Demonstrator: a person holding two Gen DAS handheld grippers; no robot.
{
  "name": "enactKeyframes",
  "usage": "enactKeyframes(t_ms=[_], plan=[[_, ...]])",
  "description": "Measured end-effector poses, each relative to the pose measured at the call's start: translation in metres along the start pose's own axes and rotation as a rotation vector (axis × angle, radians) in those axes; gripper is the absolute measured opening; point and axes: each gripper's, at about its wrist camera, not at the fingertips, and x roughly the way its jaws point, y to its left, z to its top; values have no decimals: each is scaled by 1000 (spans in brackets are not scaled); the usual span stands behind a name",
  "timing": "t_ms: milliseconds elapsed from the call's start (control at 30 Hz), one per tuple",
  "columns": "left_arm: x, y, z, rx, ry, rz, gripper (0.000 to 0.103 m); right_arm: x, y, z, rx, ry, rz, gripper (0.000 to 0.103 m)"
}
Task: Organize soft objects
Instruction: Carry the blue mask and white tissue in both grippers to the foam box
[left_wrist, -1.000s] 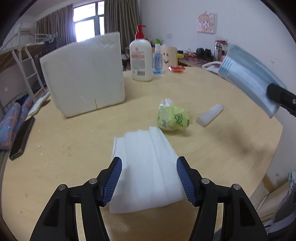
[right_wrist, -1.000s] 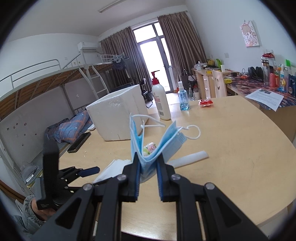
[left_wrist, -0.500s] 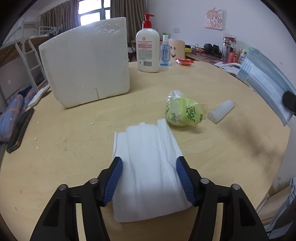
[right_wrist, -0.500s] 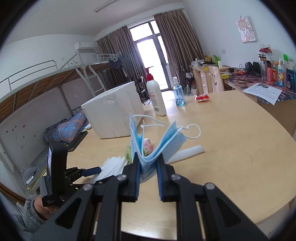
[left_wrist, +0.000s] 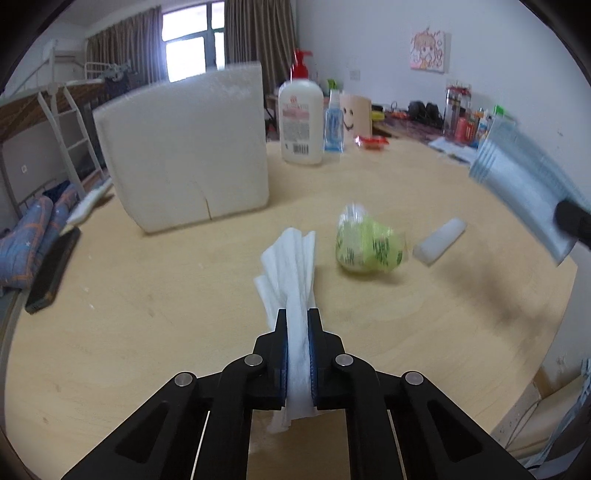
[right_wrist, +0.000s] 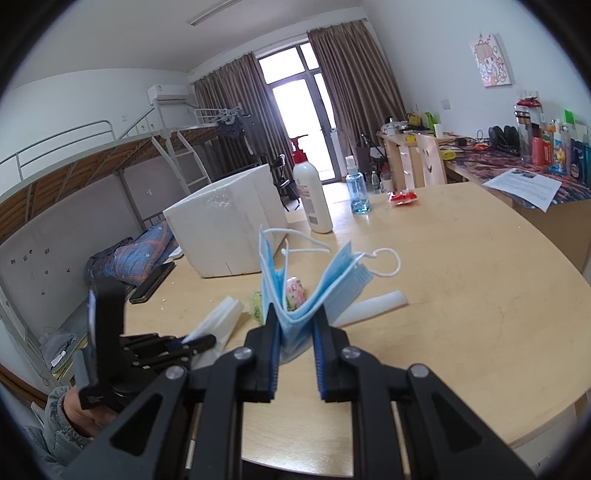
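Note:
My left gripper (left_wrist: 298, 314) is closing its jaws on a stack of white tissues (left_wrist: 291, 266). The blue pads press the stack into a bunched fan low over the round wooden table (left_wrist: 129, 332). In the right wrist view the left gripper (right_wrist: 207, 341) shows at lower left with the tissues (right_wrist: 221, 314) in it. My right gripper (right_wrist: 295, 314) is shut on folded blue face masks (right_wrist: 314, 280), held in the air over the table; their white ear loops stick up. The masks (left_wrist: 524, 184) also appear at the right of the left wrist view.
A green-yellow packet (left_wrist: 365, 247) and a white foam stick (left_wrist: 439, 240) lie just beyond the tissues. Farther back are a white foam box (left_wrist: 184, 147), a lotion pump bottle (left_wrist: 301, 118) and a small blue bottle (left_wrist: 333, 125). A black phone (left_wrist: 53, 269) lies at the left edge.
The left gripper's jaws have shut on the tissues, which lay flat and are now squeezed into a narrow upright fan. The right gripper still holds the masks in place.

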Motion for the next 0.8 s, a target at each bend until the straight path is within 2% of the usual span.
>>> enactKeyframes(t_ms=[533, 800], plan=[[-93, 16, 26, 8, -267, 61, 9, 1, 38, 12, -93, -29, 54, 19], [-121, 28, 21, 13, -333, 107, 9, 10, 59, 20, -148, -30, 96, 19]])
